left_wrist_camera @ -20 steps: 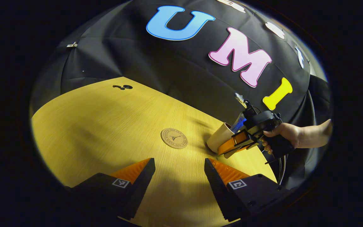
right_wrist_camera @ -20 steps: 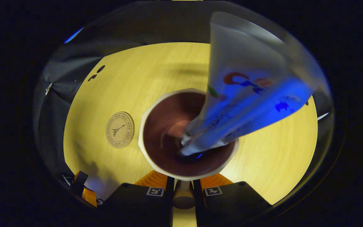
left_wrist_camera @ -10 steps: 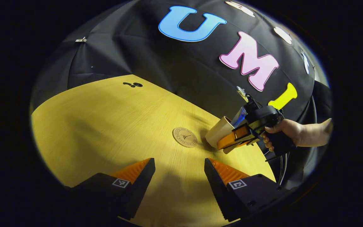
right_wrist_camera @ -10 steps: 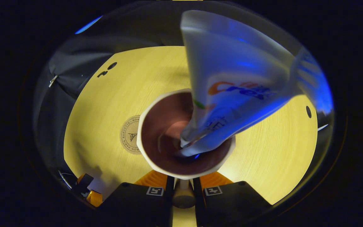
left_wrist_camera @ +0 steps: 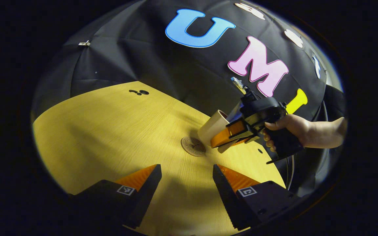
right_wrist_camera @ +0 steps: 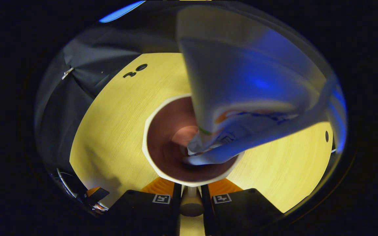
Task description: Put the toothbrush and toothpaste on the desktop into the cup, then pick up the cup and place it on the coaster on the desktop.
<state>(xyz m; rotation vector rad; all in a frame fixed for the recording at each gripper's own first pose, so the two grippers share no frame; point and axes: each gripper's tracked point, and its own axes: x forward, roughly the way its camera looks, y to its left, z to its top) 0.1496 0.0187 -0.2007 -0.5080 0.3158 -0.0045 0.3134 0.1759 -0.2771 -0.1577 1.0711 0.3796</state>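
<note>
Cup (left_wrist_camera: pixel 212 126) held off the desktop (left_wrist_camera: pixel 110 131) by the right gripper (left_wrist_camera: pixel 228 139), both fingers pinching its handle, tilted and hanging just above the right edge of the coaster (left_wrist_camera: pixel 193 146); a hand (left_wrist_camera: pixel 294 129) grips that tool's handle. Toothpaste (right_wrist_camera: pixel 241 95) stands inside the cup (right_wrist_camera: pixel 162 144) leaning over the rim in the right gripper view, toothbrush (left_wrist_camera: pixel 239 84) head pokes up above the cup, and the right gripper (right_wrist_camera: pixel 189 193) there is closed tight on the handle. Left gripper (left_wrist_camera: pixel 186 177) hangs low over the near desktop, fingers spread wide, nothing between them.
</note>
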